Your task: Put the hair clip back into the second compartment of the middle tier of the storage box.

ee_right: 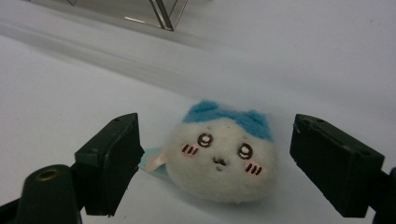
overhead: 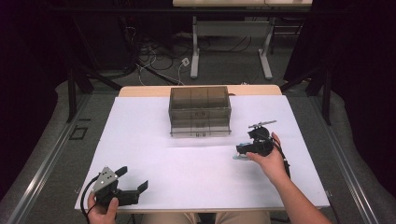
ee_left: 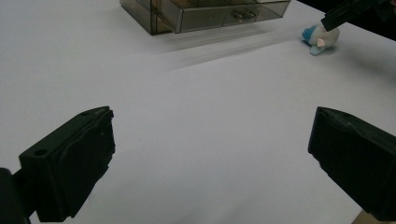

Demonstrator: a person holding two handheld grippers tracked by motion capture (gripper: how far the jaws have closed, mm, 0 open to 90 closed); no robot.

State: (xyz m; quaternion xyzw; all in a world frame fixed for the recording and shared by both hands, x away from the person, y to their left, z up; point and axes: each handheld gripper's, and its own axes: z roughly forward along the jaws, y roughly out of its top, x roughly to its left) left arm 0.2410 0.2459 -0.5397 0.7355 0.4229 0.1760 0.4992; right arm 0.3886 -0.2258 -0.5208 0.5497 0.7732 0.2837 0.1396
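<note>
Left gripper (overhead: pixel 132 182) idles wide open and empty near the counter's (overhead: pixel 187 177) front edge. Right gripper (ee_right: pixel 215 154) gapes around the plush (ee_right: pixel 223 158), which sits on the counter before the drawer box (overhead: pixel 200 111). Closing off-centre could squirt that soft, round plush sideways.

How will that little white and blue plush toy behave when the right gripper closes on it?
The plush toy looks fuzzy and rounded, so it will probably squash and grip well. It seems light. Its flat-sitting base suggests a nudge from the right gripper would slide it, not roll it.
</note>
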